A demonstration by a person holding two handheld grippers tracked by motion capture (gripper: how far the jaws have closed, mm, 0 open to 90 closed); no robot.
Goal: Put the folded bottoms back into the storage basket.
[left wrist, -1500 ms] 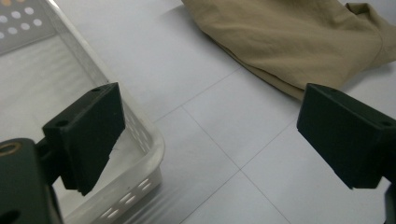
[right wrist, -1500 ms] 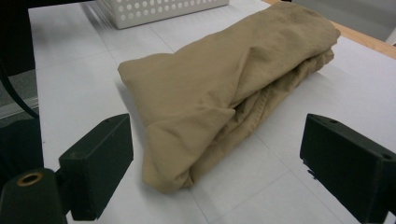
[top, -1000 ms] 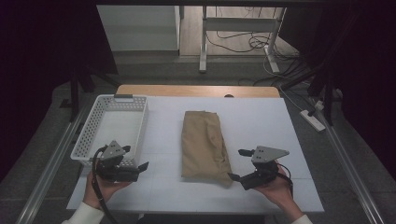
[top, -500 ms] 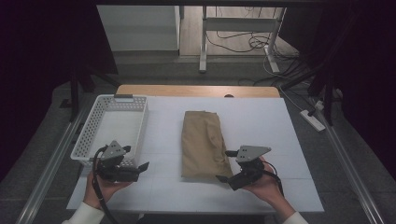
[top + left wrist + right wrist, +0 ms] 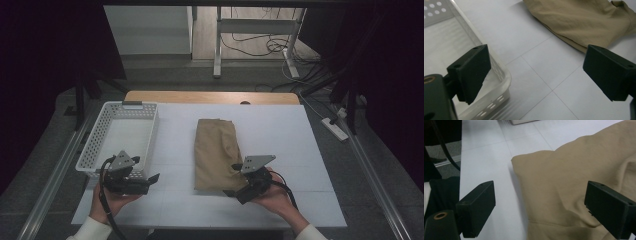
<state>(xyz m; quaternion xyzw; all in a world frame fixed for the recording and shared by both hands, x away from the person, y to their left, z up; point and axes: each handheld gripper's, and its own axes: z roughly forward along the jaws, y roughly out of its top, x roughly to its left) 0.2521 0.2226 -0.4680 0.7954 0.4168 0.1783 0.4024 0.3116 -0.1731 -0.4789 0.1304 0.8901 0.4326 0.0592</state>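
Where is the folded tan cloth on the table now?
In the high view, the folded tan cloth lies at the table's middle, right of the white basket, its near edge beside the open right gripper.

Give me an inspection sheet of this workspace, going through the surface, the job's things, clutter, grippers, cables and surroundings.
Surface: white table top, faint grid lines, wooden edge at the far side.
Job's things: folded tan garment lying flat mid-table; white perforated basket at the left, nothing seen inside.
Clutter: nothing seen.
Grippers: right gripper at the garment's near right corner, jaws open with one over the cloth in the right gripper view, not closed on it. Left gripper beside the basket's near corner, jaws open, holding nothing.
Cables: black cable trails from the left gripper; another from the right.
Surroundings: power strip and loose wires on the floor; metal rails along both sides.
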